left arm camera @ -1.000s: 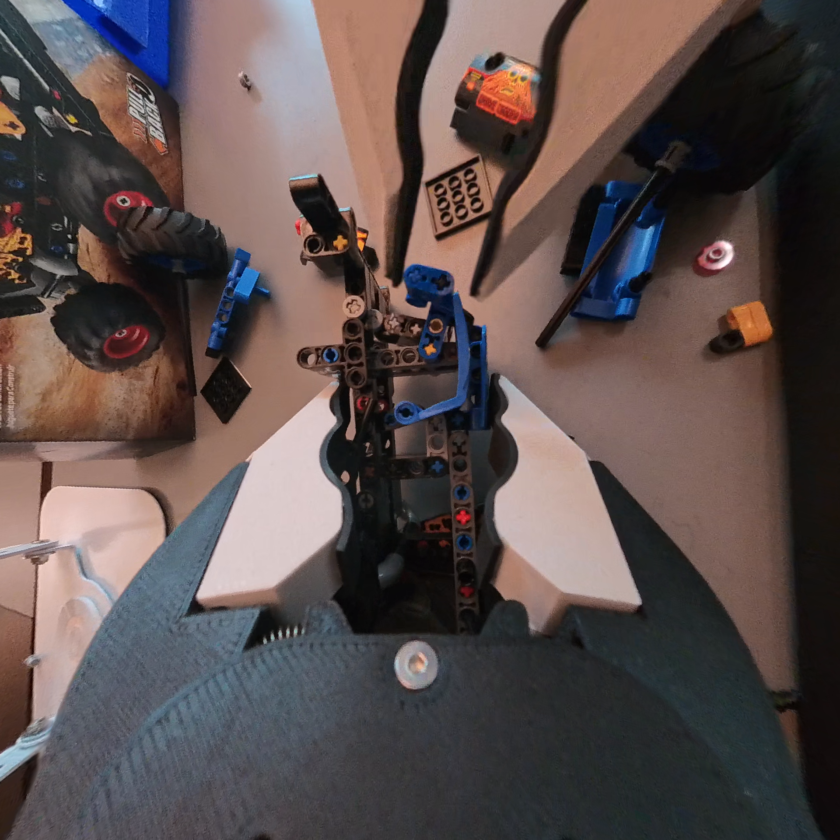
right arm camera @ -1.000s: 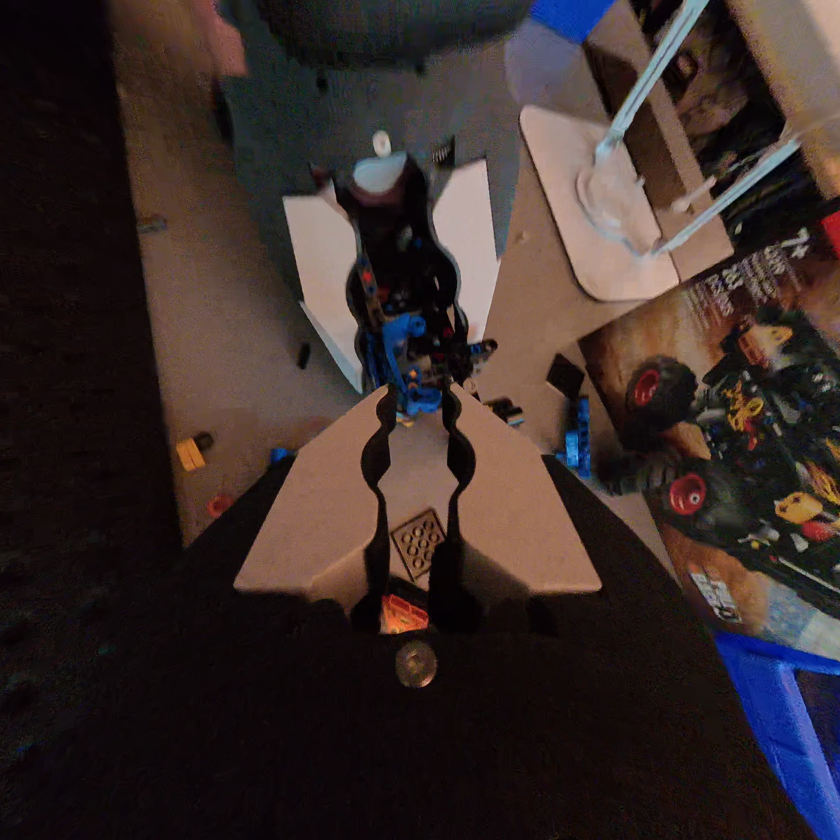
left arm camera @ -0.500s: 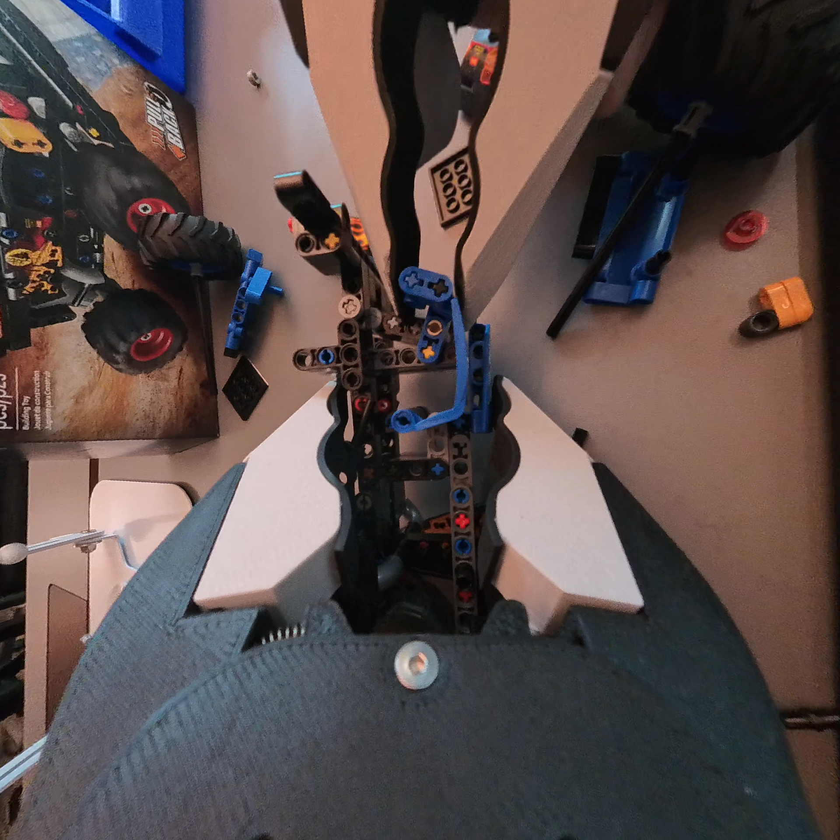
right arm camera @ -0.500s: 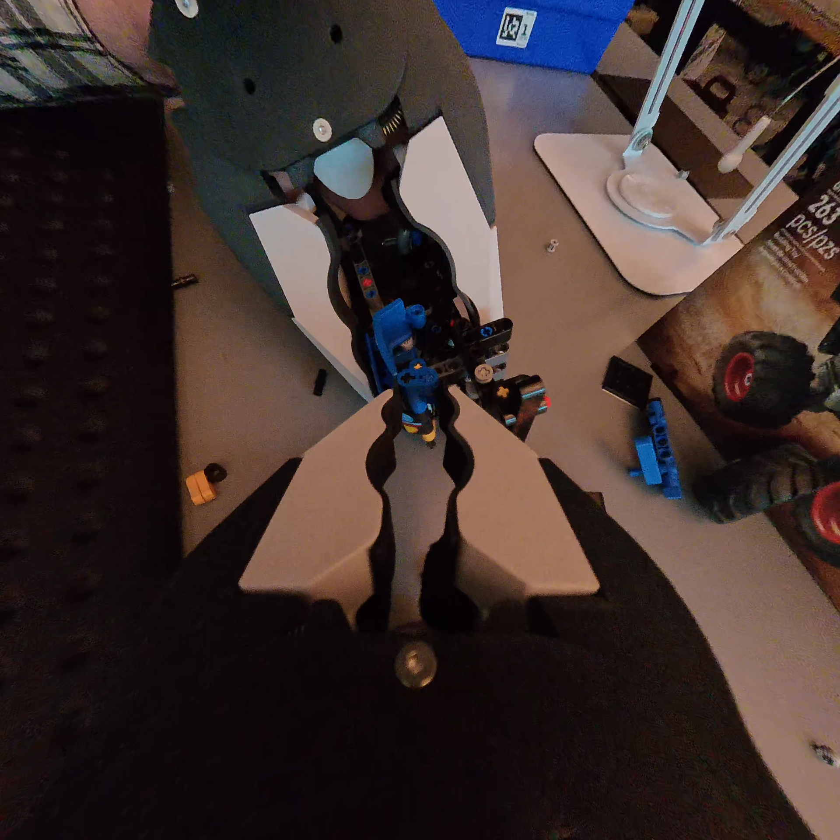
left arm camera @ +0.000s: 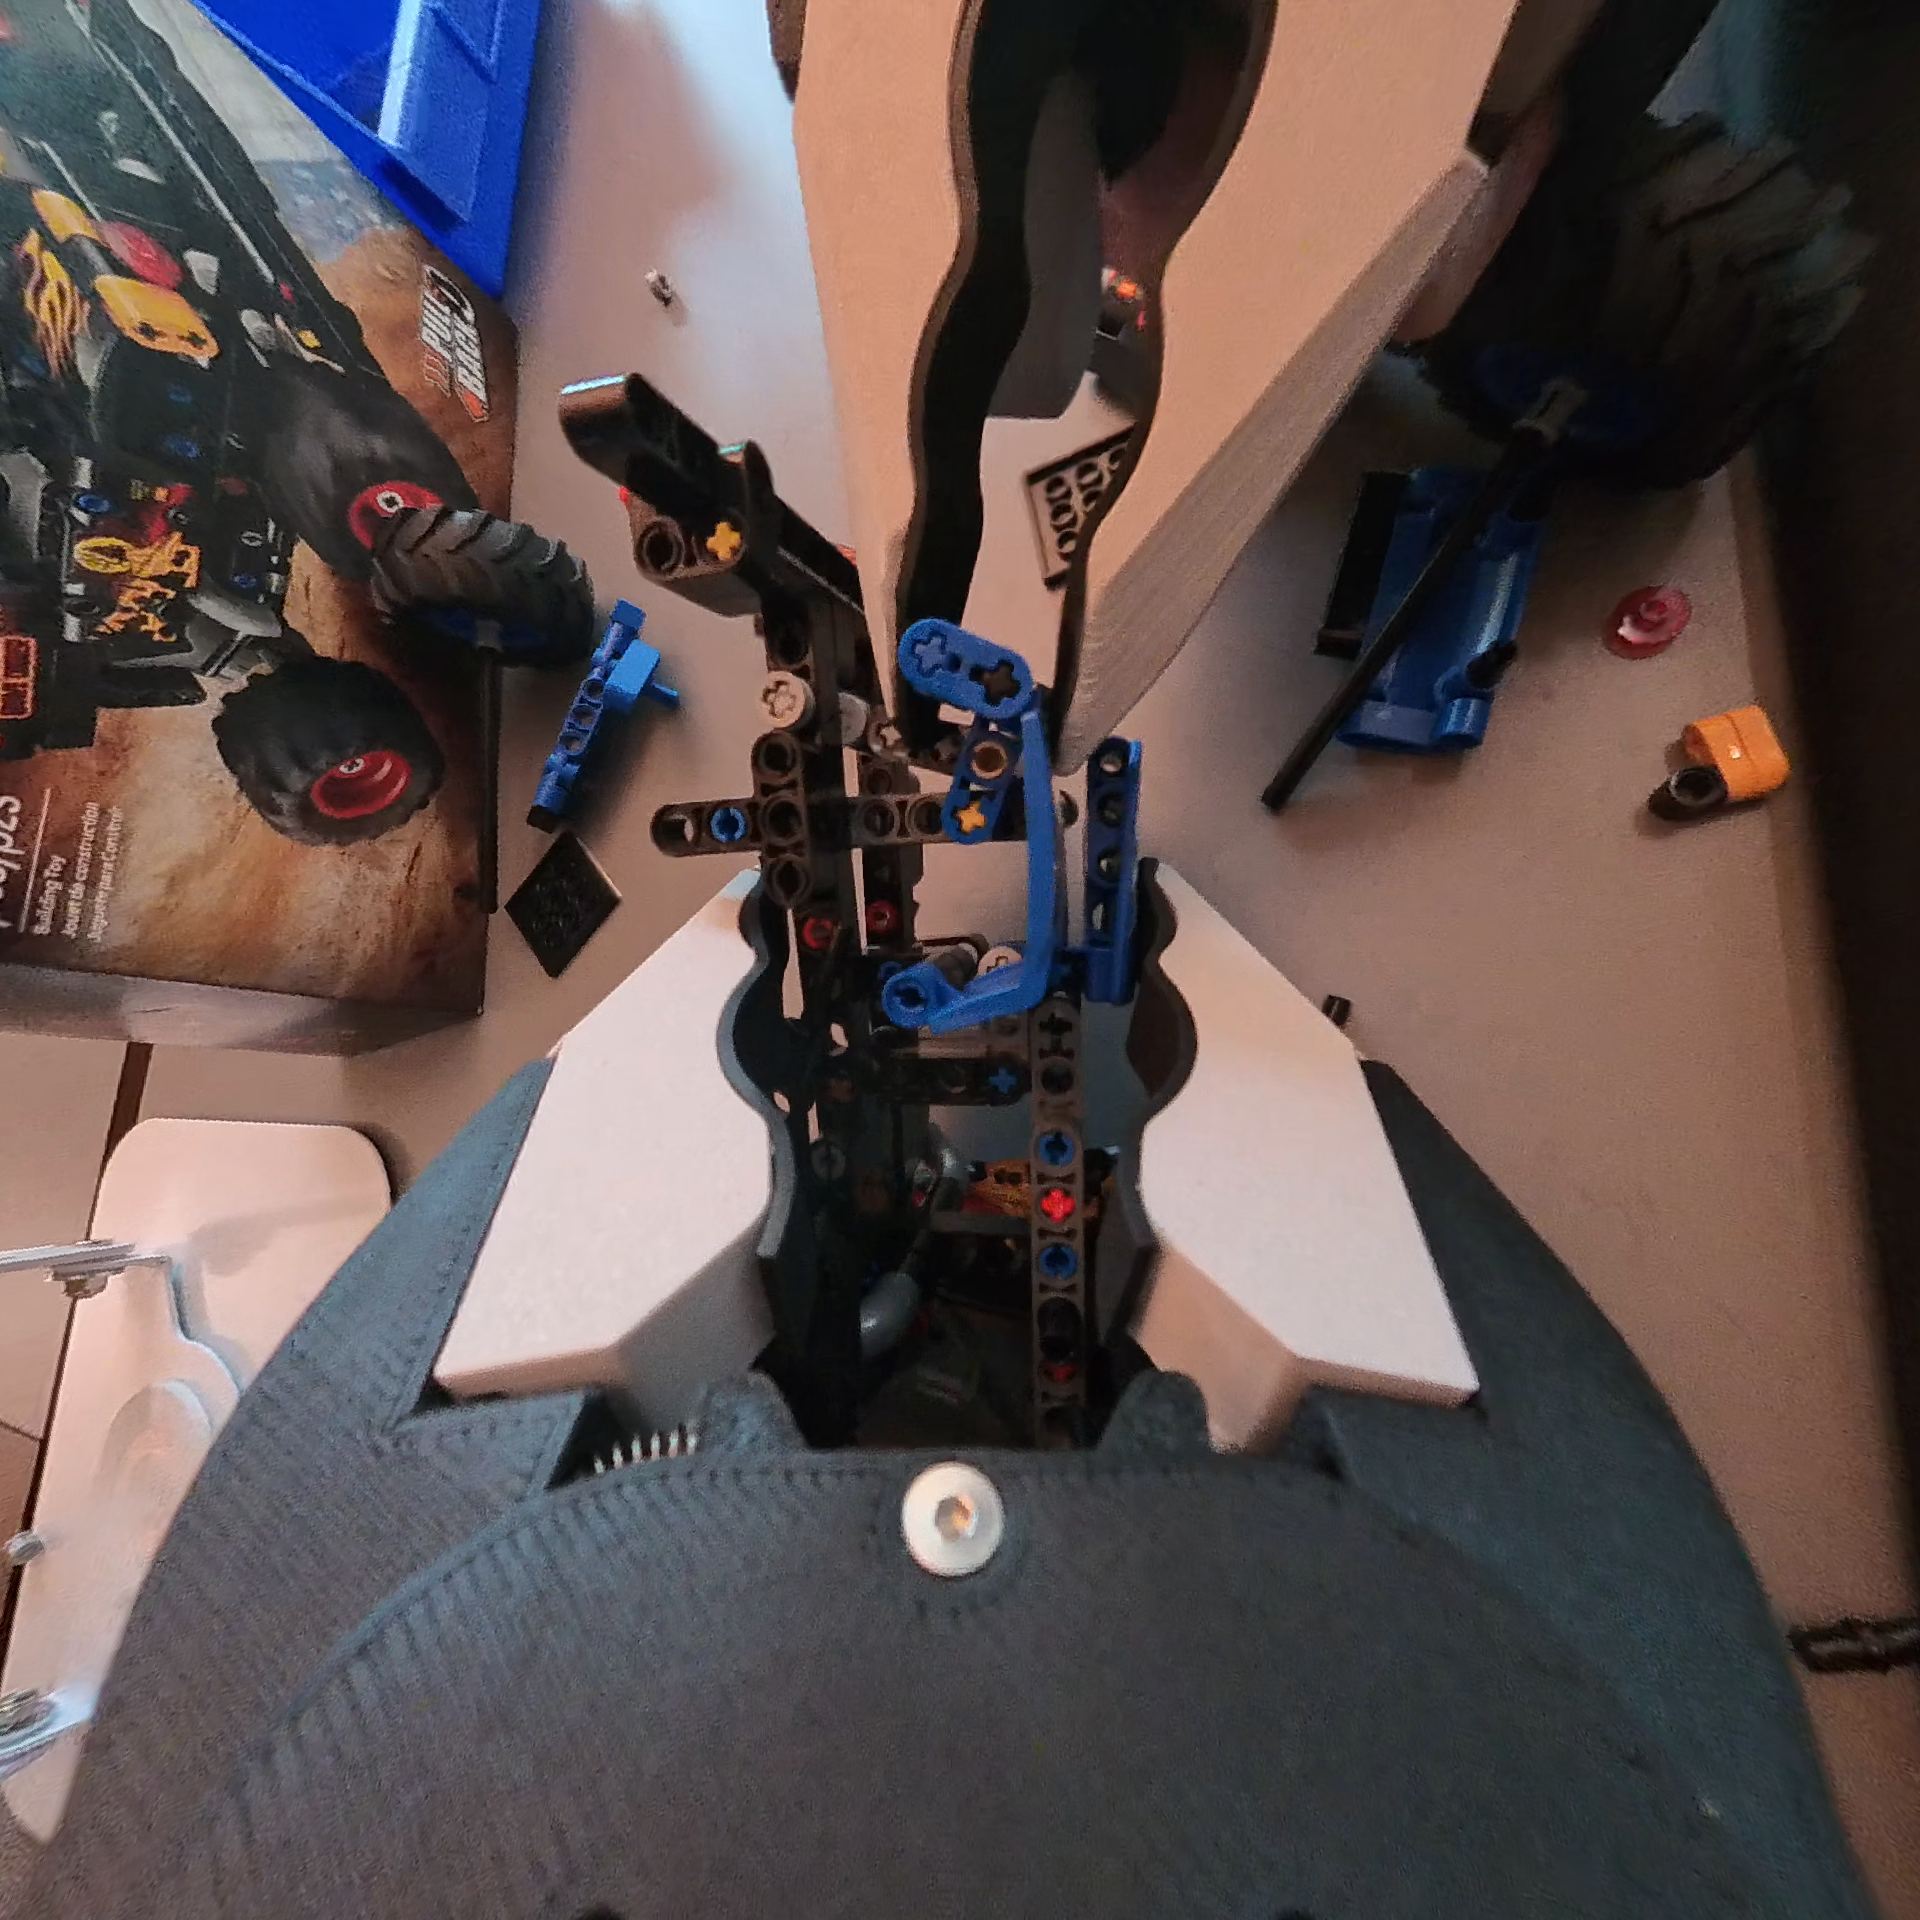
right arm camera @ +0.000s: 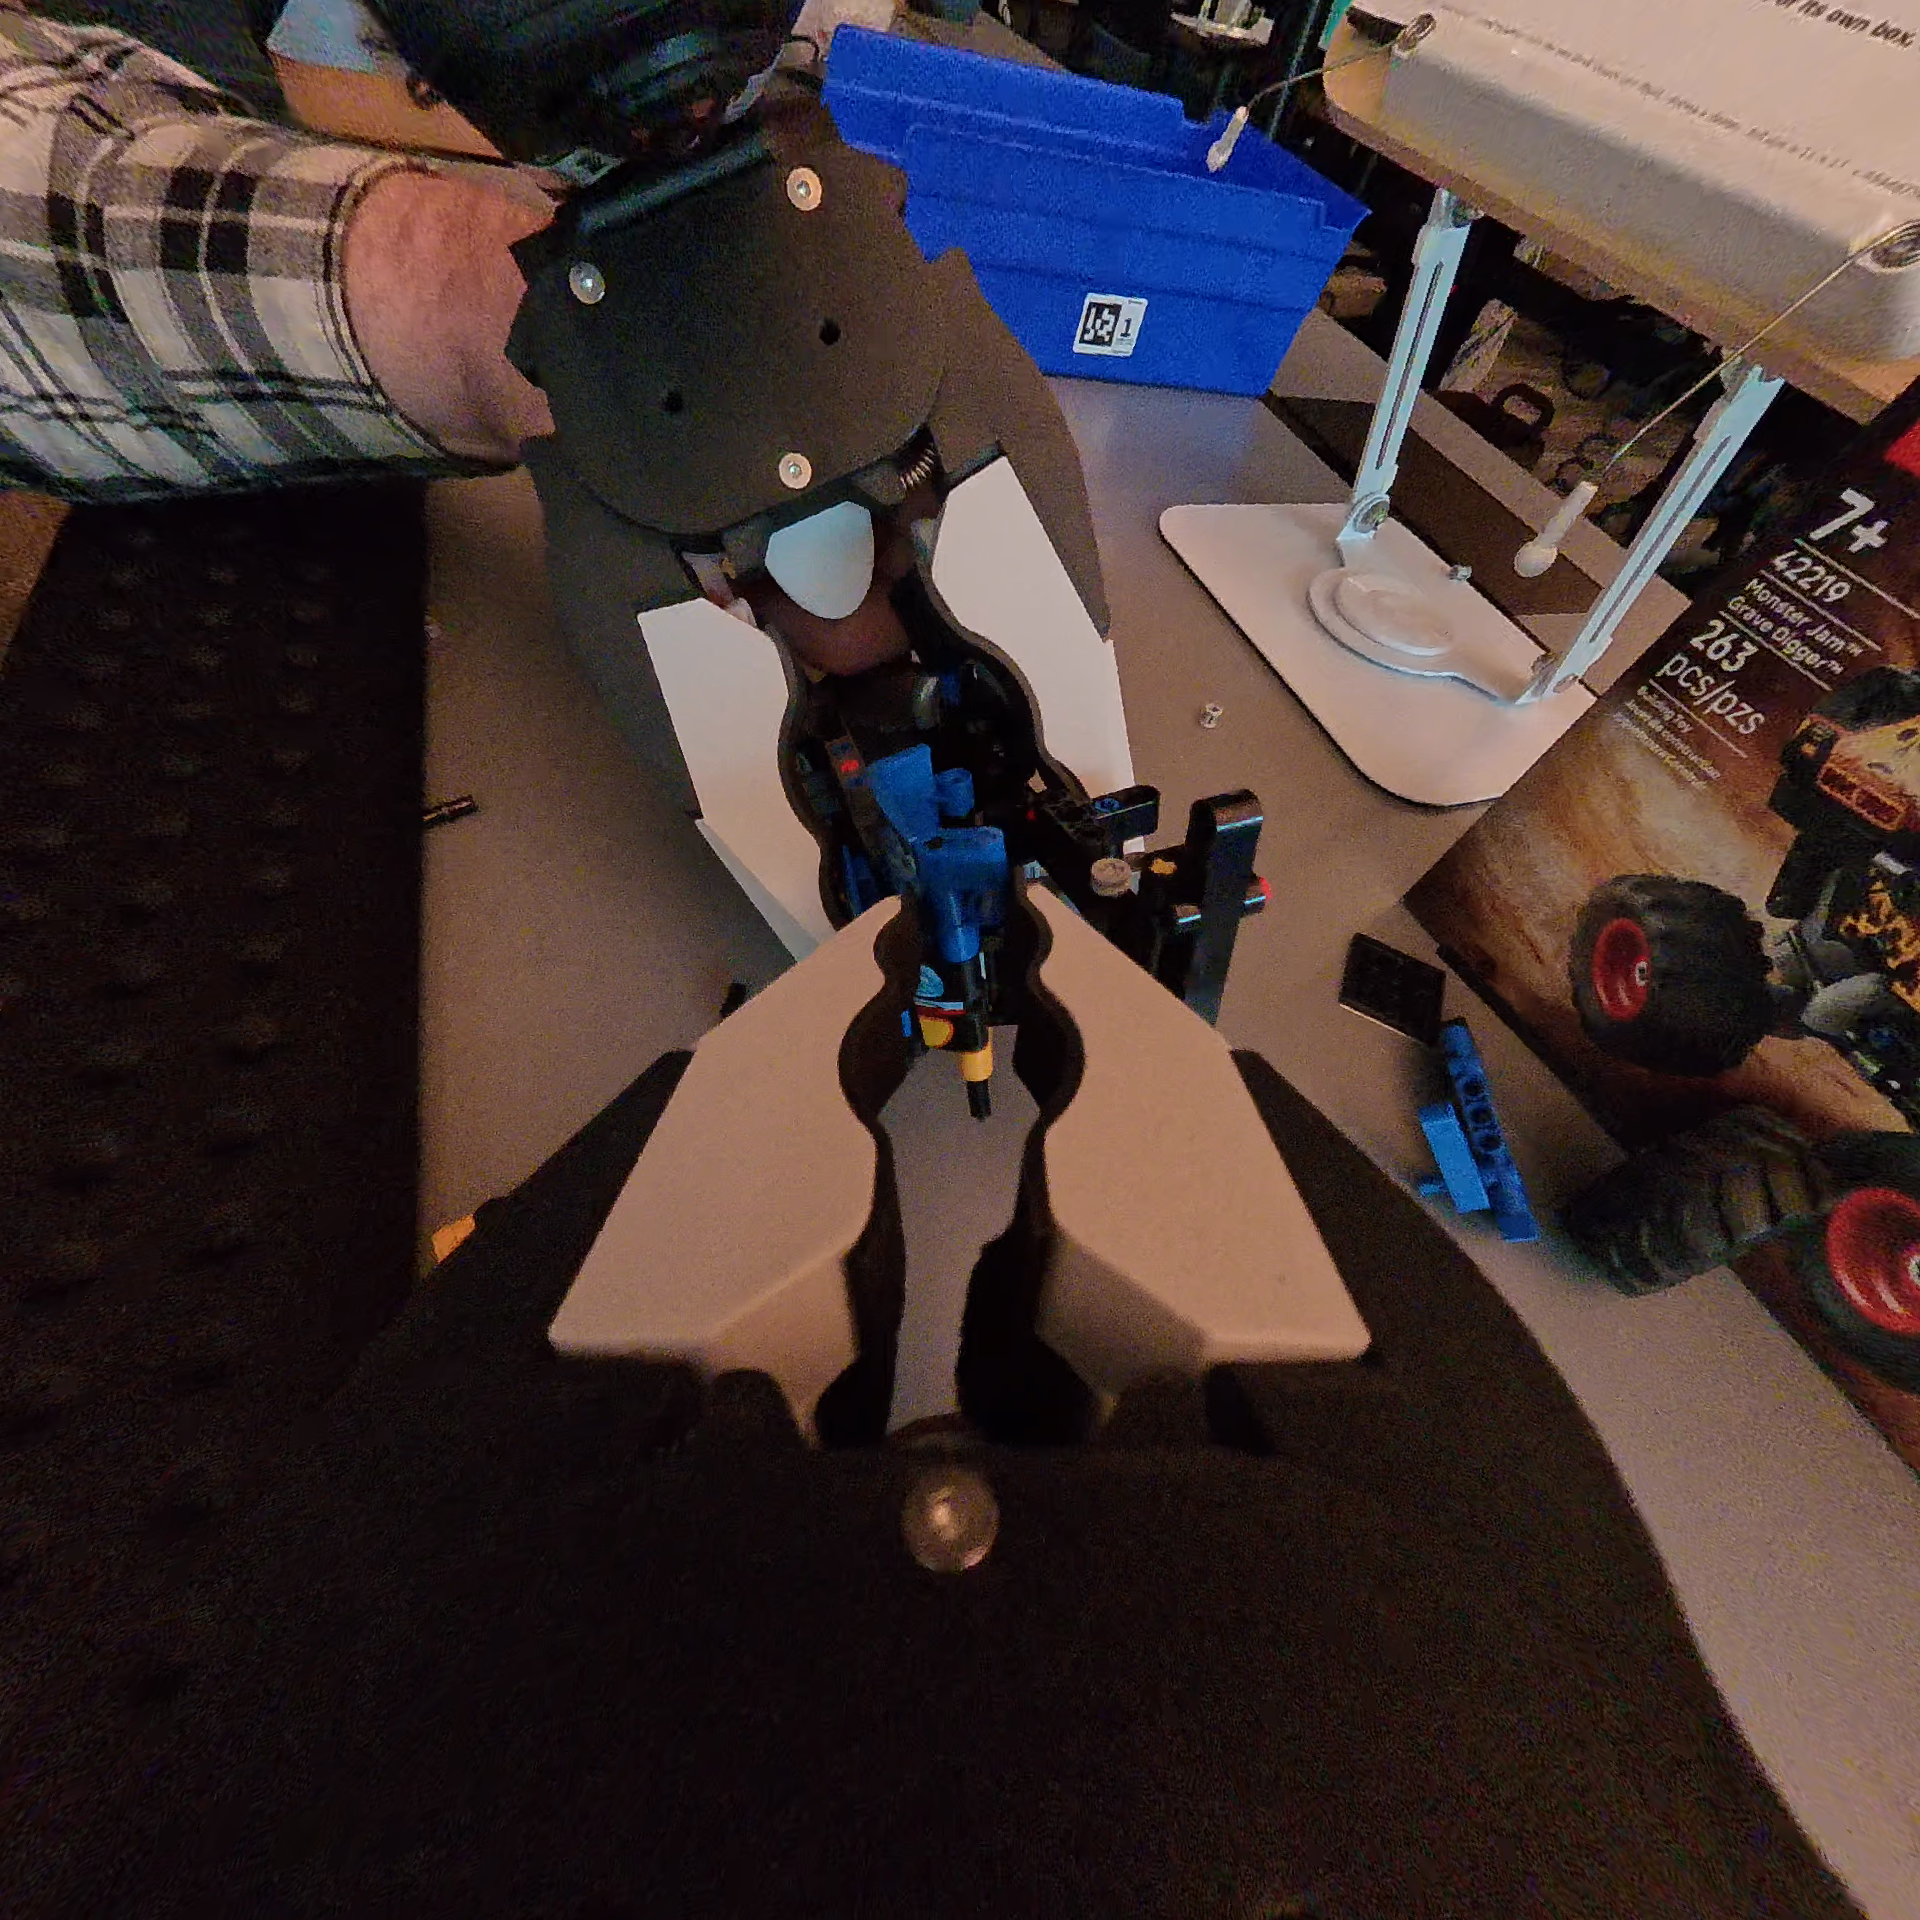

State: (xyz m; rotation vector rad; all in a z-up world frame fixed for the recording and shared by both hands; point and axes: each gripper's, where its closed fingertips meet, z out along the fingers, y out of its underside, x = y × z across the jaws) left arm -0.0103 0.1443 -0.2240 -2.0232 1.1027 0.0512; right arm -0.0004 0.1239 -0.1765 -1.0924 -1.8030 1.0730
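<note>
Our left gripper (left arm camera: 951, 935) has its jaws clenched on a black-and-blue beam-and-pin toy chassis assembly (left arm camera: 894, 883), held above the grey table (left arm camera: 1507, 987); the frame juts forward past the fingertips. Our right gripper (right arm camera: 961, 925) meets its far end; jaws spread, straddling the blue nose piece with yellow pin (right arm camera: 961, 997), contact uncertain. We judge the assembly light, stiff, but apt to pop apart at pinned joints; best gripped across the long beams. Nearby: printed toy-truck box (left arm camera: 208, 623); loose black rubber tyre (left arm camera: 478, 582); small orange connector (left arm camera: 1735, 748).
</note>
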